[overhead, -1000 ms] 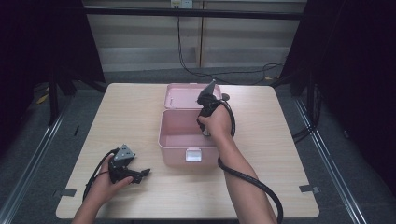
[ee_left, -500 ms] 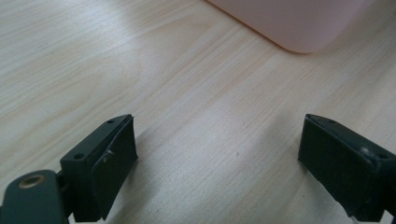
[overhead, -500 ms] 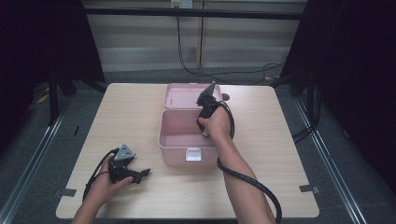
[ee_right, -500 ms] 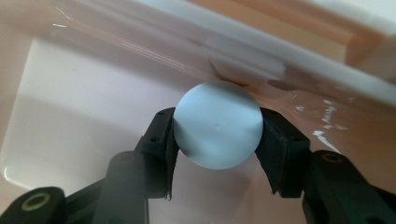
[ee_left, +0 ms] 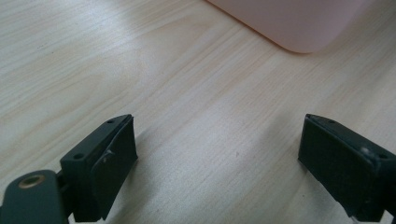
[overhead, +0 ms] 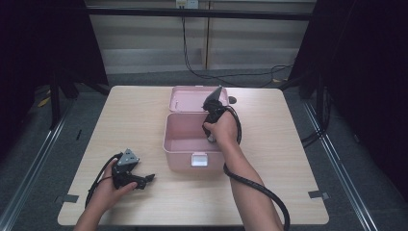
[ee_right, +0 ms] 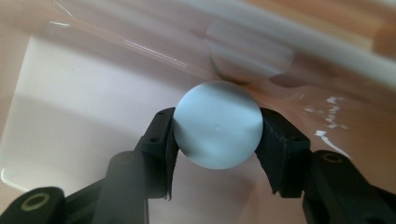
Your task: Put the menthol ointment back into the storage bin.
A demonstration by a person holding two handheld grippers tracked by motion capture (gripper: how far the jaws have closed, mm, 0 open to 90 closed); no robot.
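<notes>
High view: my right gripper point(overhead: 210, 136) points down into the pink box point(overhead: 183, 144), which stands open at the middle of the table point(overhead: 125, 120) with its lid point(overhead: 190, 98) lying flat behind it. My left gripper point(overhead: 144, 179) rests on the table, near the box's front left corner.

Left gripper view: my jaws stand wide apart over bare wood, grasping nothing; a corner of the box point(ee_left: 289, 23) shows just ahead.

Right gripper view: my jaws clamp a pale blue ball point(ee_right: 217, 124) from both sides, inside the box point(ee_right: 70, 93), close to its wall.
</notes>
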